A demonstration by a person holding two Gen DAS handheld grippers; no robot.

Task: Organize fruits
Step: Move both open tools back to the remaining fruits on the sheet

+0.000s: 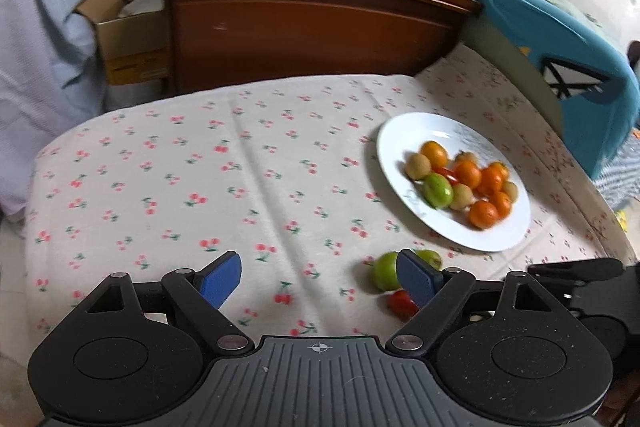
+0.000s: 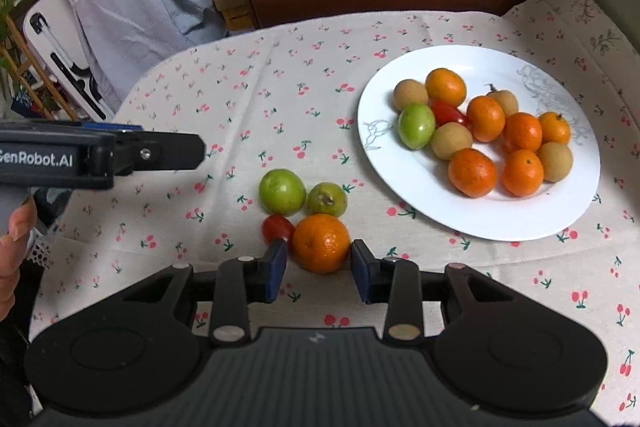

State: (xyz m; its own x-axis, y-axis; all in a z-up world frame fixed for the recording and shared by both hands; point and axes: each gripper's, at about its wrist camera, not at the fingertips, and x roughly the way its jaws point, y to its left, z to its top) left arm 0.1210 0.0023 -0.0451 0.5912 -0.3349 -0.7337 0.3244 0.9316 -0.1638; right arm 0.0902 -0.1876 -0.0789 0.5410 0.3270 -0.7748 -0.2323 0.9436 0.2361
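Left hand-held gripper point(image 1: 318, 281) was spread wide with nothing between its blue pads, hovering over the cherry-print cloth point(image 1: 200, 187) on the table. Just beside its right pad lay a green fruit point(image 1: 384, 271) and a red cherry tomato point(image 1: 401, 303).

Right hand-held gripper point(image 2: 319, 269) was released; an orange point(image 2: 321, 243) sat between its pads, with a slim gap showing on each side. Behind the orange: large green fruit point(image 2: 282, 191), smaller green fruit point(image 2: 327, 199), cherry tomato point(image 2: 277, 227), clustered and touching.

Farther right, the white plate point(image 2: 400, 179) held oranges, tan fruits, one green fruit and a tomato.
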